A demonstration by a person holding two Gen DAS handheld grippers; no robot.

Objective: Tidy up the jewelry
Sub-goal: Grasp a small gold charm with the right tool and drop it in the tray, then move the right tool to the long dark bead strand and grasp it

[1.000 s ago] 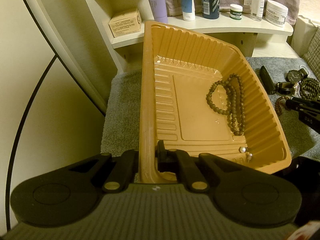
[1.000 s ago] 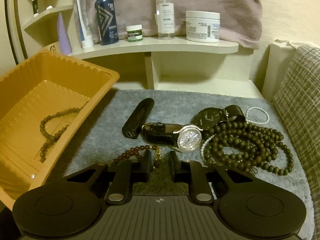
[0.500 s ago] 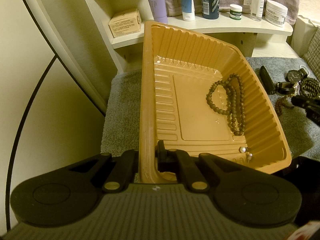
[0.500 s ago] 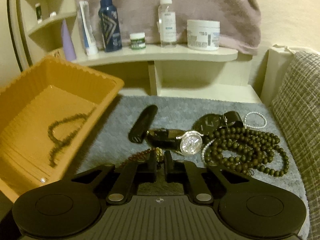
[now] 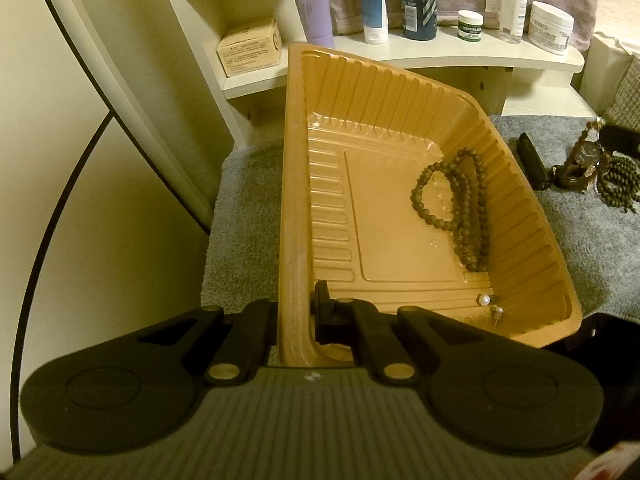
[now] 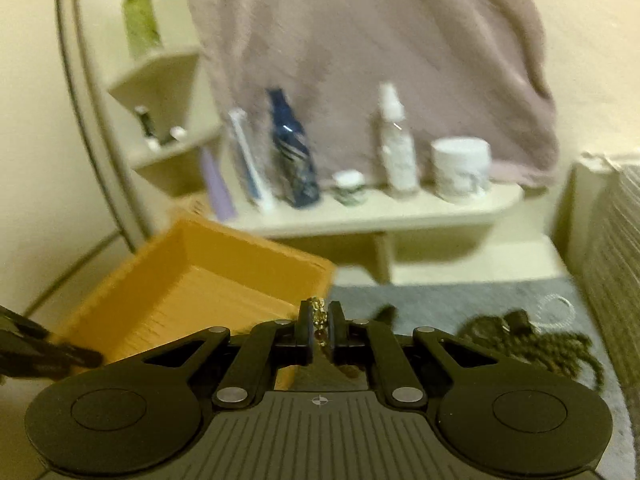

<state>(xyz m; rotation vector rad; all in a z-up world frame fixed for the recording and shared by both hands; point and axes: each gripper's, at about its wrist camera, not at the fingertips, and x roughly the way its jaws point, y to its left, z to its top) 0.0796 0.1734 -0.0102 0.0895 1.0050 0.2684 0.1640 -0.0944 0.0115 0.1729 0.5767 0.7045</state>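
An orange plastic tray (image 5: 294, 160) stands tilted on the grey mat, and my left gripper (image 5: 296, 312) is shut on its near wall. Inside the tray lie a brown bead necklace (image 5: 460, 208) and pearl earrings (image 5: 486, 300). My right gripper (image 6: 319, 320) is shut on a reddish bead bracelet by its gold charm (image 6: 319, 312), raised above the mat just right of the tray (image 6: 224, 248). A watch (image 5: 580, 168), a pile of dark beads (image 6: 532, 344), a white pearl bracelet (image 6: 556, 304) and a black case (image 5: 532, 160) lie on the mat.
A cream shelf (image 6: 400, 212) behind the mat carries bottles, tubes and a white jar (image 6: 462, 168), with a mauve towel (image 6: 360, 60) hanging above. A small box (image 5: 248, 50) sits on a lower shelf. A woven cushion (image 6: 616, 280) borders the right side.
My right gripper closed on the bracelet's gold charm and rose off the mat, tipping its view up toward the shelf. My left gripper and the tray have not moved.
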